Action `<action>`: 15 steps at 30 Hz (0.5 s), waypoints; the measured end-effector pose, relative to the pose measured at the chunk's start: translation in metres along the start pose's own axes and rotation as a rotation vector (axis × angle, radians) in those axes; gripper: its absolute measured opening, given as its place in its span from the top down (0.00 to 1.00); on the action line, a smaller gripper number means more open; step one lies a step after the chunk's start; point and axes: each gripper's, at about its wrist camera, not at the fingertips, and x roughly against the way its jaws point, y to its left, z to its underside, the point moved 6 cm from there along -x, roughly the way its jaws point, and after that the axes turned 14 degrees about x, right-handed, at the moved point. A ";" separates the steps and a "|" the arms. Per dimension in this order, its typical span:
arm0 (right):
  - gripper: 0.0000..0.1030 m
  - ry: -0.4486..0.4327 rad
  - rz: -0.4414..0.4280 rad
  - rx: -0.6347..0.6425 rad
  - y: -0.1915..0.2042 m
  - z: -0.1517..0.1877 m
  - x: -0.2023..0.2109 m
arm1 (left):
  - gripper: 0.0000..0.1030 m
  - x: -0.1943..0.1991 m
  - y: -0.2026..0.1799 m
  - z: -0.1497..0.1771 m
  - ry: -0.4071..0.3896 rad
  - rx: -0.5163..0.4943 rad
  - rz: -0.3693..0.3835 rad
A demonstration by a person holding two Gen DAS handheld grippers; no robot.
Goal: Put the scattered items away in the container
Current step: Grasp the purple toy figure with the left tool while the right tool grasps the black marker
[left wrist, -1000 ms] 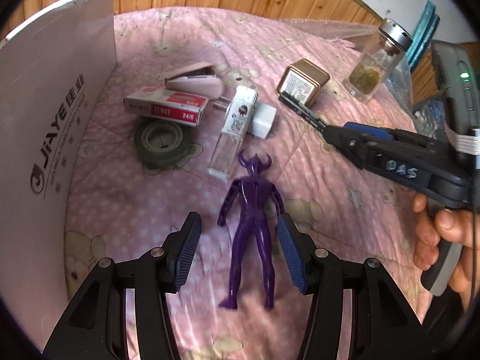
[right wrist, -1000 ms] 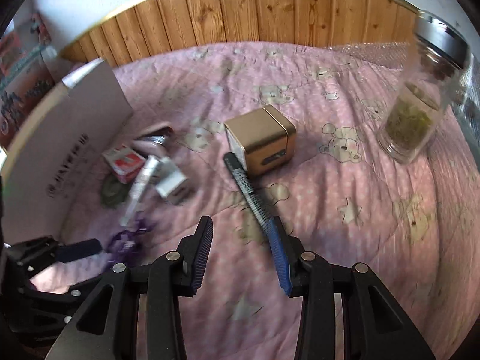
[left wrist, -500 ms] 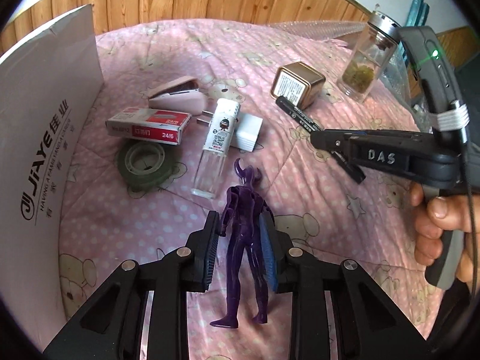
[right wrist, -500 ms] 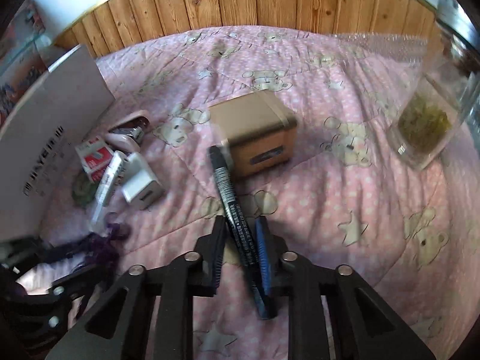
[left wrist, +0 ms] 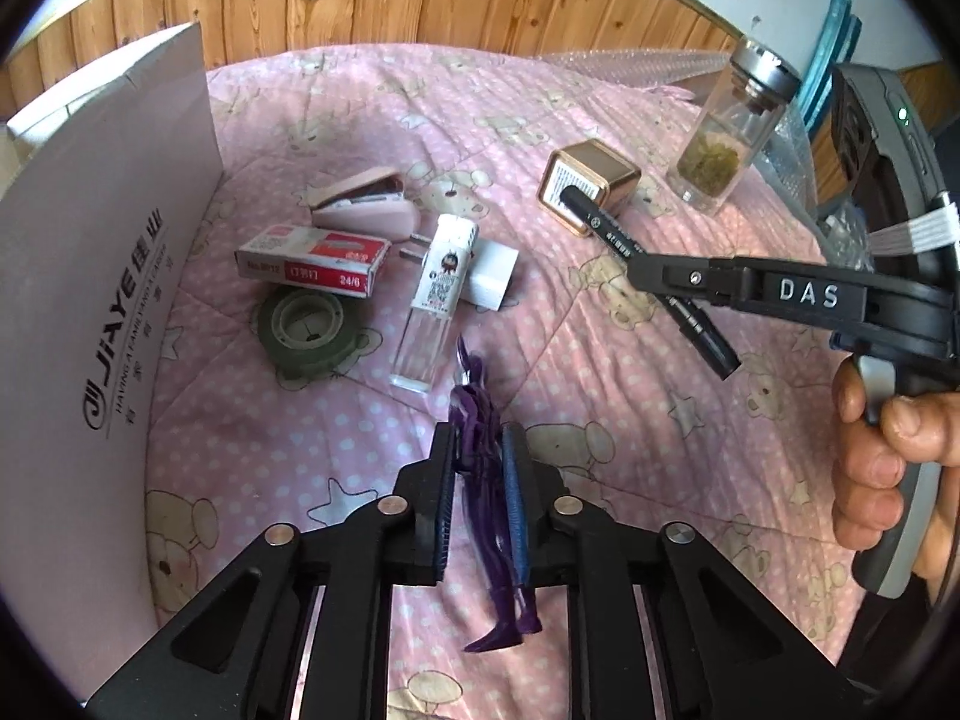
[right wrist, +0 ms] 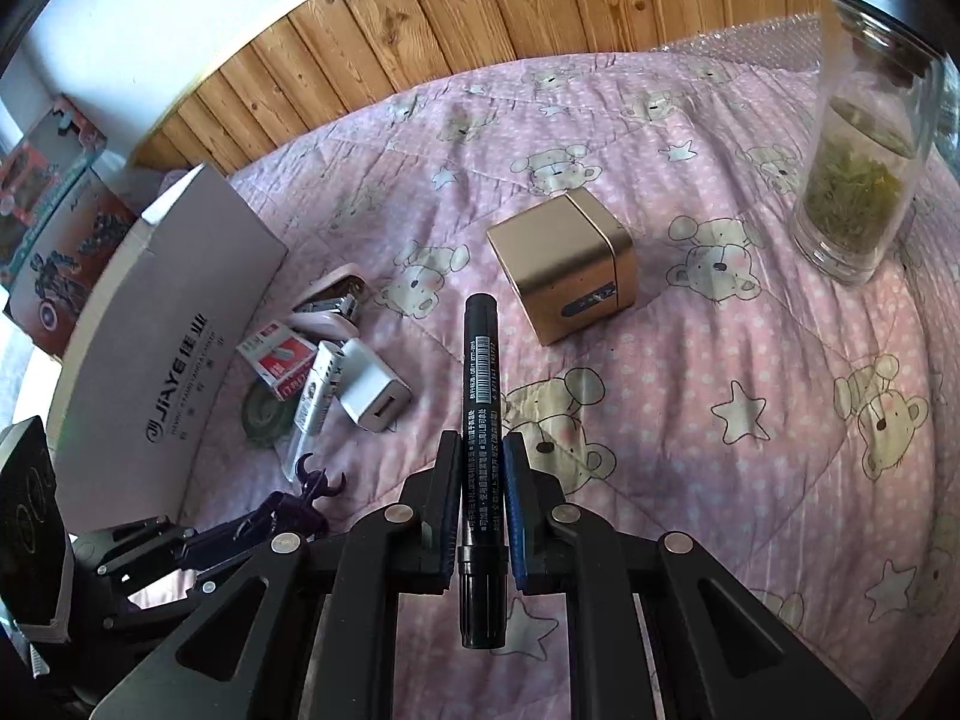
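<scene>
Left wrist view: left gripper (left wrist: 480,504) fingers pinching the purple plastic horned figurine (left wrist: 486,480) at its torso, near the white cardboard box (left wrist: 108,276). Light, stiff; right gripper (right wrist: 483,504) clamps the black marker pen (right wrist: 480,420) mid-barrel.

Purple figure (left wrist: 480,480) clamped edge-on; black marker (right wrist: 480,420) clamped, cap forward.
</scene>
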 end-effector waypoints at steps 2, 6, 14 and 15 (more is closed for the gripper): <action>0.86 -0.007 -0.003 0.002 0.002 -0.001 0.004 | 0.87 0.004 0.000 -0.002 -0.004 0.005 0.008; 0.86 0.000 -0.011 0.006 0.004 0.000 0.003 | 0.88 0.005 0.001 -0.001 0.005 0.005 0.011; 0.86 0.073 0.004 0.028 0.009 0.013 -0.017 | 0.75 -0.019 -0.003 0.014 0.064 0.007 0.031; 0.85 0.079 0.008 0.025 0.007 0.015 -0.019 | 0.74 -0.021 -0.005 0.016 0.045 0.002 0.032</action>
